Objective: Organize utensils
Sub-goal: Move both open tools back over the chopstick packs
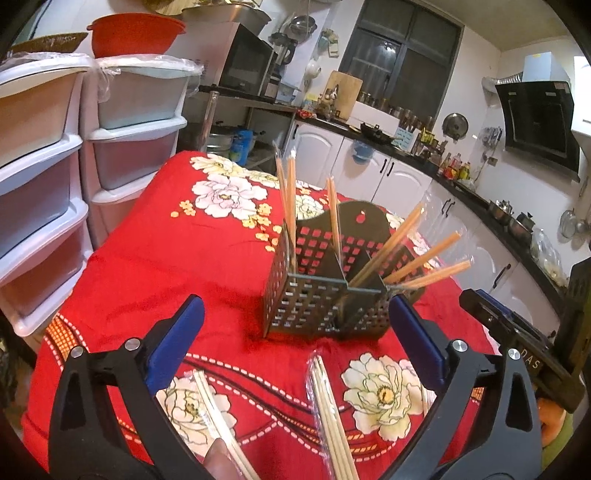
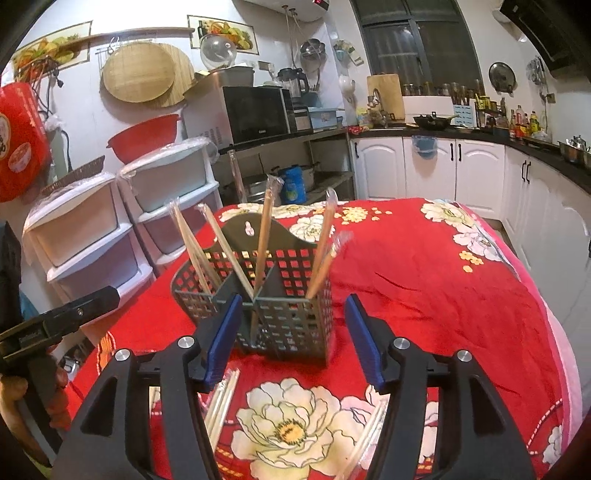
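Note:
A grey perforated utensil caddy [image 1: 314, 306] [image 2: 291, 317] stands on the red floral tablecloth [image 1: 166, 258]. Several plastic-wrapped chopstick pairs [image 1: 334, 218] [image 2: 264, 236] stick up out of its compartments. More wrapped chopsticks lie flat on the cloth, one pack [image 1: 218, 417] under the left finger and another [image 1: 328, 413] in the middle. My left gripper [image 1: 295, 306] is open wide just short of the caddy, with nothing held. My right gripper [image 2: 293, 301] is open too, also empty, facing the caddy's front; loose packs [image 2: 221, 398] [image 2: 369, 435] lie below it.
White plastic drawer units [image 1: 44, 177] with a red bowl [image 1: 135, 33] stand left of the table. A microwave [image 2: 255, 112] and shelves are behind it. Kitchen counters and white cabinets [image 2: 458, 170] run along the right. The table's far edge drops off behind the caddy.

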A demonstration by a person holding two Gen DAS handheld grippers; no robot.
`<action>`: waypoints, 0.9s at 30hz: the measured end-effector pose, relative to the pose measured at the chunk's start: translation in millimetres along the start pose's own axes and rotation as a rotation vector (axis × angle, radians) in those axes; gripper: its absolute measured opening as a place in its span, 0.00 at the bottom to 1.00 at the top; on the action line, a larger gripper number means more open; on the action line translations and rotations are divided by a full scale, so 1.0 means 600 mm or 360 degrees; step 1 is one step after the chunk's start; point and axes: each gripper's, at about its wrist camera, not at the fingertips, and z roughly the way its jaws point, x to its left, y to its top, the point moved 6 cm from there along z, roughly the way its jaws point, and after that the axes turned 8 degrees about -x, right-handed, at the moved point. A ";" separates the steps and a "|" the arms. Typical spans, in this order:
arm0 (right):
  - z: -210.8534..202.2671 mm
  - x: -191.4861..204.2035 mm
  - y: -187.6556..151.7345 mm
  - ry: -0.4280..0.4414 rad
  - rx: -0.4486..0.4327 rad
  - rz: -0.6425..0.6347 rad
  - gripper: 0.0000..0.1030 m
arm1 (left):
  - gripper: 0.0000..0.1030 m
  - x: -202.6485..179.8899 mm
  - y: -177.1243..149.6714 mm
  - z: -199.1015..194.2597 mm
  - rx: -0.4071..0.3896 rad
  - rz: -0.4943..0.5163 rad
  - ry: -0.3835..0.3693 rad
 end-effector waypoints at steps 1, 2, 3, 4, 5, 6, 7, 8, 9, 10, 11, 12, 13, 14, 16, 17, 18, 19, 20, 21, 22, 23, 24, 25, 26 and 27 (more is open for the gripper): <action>-0.001 -0.001 -0.004 -0.0001 0.0008 -0.0004 0.54 | 0.89 -0.001 -0.005 0.000 0.0007 0.0001 -0.0001; -0.002 -0.003 -0.009 -0.0004 0.0018 -0.0007 0.54 | 0.89 -0.002 -0.008 0.001 0.0014 0.0002 -0.0002; -0.003 -0.004 -0.012 -0.0006 0.0026 -0.0009 0.54 | 0.89 -0.002 -0.013 0.002 0.0025 0.0005 0.0000; -0.003 -0.005 -0.018 -0.0005 0.0041 -0.0012 0.54 | 0.89 -0.003 -0.018 0.003 0.0036 0.0008 0.0001; -0.003 -0.006 -0.024 -0.0007 0.0054 -0.0015 0.54 | 0.89 -0.004 -0.023 0.004 0.0043 0.0010 0.0002; -0.002 -0.007 -0.027 -0.0009 0.0063 -0.0017 0.54 | 0.89 -0.005 -0.028 0.006 0.0054 0.0012 0.0002; -0.002 -0.008 -0.033 -0.0011 0.0077 -0.0021 0.54 | 0.89 -0.006 -0.032 0.007 0.0063 0.0015 0.0003; -0.003 -0.010 -0.038 -0.0013 0.0086 -0.0022 0.54 | 0.89 -0.007 -0.038 0.009 0.0074 0.0019 0.0005; -0.003 -0.011 -0.042 -0.0014 0.0096 -0.0023 0.54 | 0.89 -0.007 -0.042 0.010 0.0081 0.0021 0.0005; -0.003 -0.014 -0.047 -0.0018 0.0106 -0.0025 0.54 | 0.89 -0.009 -0.046 0.011 0.0090 0.0023 0.0007; -0.003 -0.016 -0.050 -0.0021 0.0113 -0.0025 0.54 | 0.89 -0.010 -0.052 0.013 0.0102 0.0022 0.0005; -0.003 -0.017 -0.053 -0.0021 0.0120 -0.0026 0.54 | 0.89 -0.010 -0.055 0.014 0.0109 0.0021 0.0004; -0.004 -0.020 -0.059 -0.0022 0.0129 -0.0025 0.54 | 0.89 -0.010 -0.059 0.016 0.0119 0.0022 0.0002; -0.004 -0.022 -0.062 -0.0023 0.0137 -0.0026 0.54 | 0.89 -0.011 -0.064 0.017 0.0128 0.0025 0.0002; -0.004 -0.024 -0.070 -0.0024 0.0154 -0.0031 0.54 | 0.89 -0.011 -0.071 0.019 0.0143 0.0024 0.0002; -0.004 -0.025 -0.074 -0.0026 0.0164 -0.0032 0.54 | 0.89 -0.012 -0.073 0.021 0.0149 0.0021 -0.0001; -0.003 -0.025 -0.078 -0.0025 0.0171 -0.0033 0.54 | 0.89 -0.011 -0.077 0.022 0.0159 0.0018 -0.0003; -0.003 -0.027 -0.084 -0.0025 0.0183 -0.0035 0.54 | 0.89 -0.012 -0.081 0.023 0.0169 0.0018 -0.0006; -0.003 -0.028 -0.088 -0.0027 0.0192 -0.0036 0.54 | 0.89 -0.013 -0.083 0.024 0.0175 0.0019 -0.0008; -0.003 -0.030 -0.093 -0.0028 0.0205 -0.0037 0.54 | 0.89 -0.014 -0.087 0.025 0.0186 0.0022 -0.0011; -0.003 -0.030 -0.097 -0.0027 0.0215 -0.0038 0.54 | 0.89 -0.016 -0.089 0.027 0.0195 0.0023 -0.0014; -0.003 -0.031 -0.101 -0.0027 0.0225 -0.0041 0.54 | 0.89 -0.018 -0.092 0.028 0.0204 0.0024 -0.0018; -0.003 -0.032 -0.104 -0.0029 0.0232 -0.0042 0.54 | 0.89 -0.020 -0.097 0.030 0.0217 0.0024 -0.0023; -0.002 -0.034 -0.109 -0.0031 0.0242 -0.0041 0.54 | 0.89 -0.021 -0.101 0.032 0.0229 0.0023 -0.0027; -0.002 -0.036 -0.114 -0.0032 0.0253 -0.0039 0.54 | 0.89 -0.022 -0.104 0.034 0.0239 0.0021 -0.0031; -0.002 -0.039 -0.119 -0.0036 0.0266 -0.0034 0.54 | 0.89 -0.023 -0.109 0.037 0.0253 0.0018 -0.0036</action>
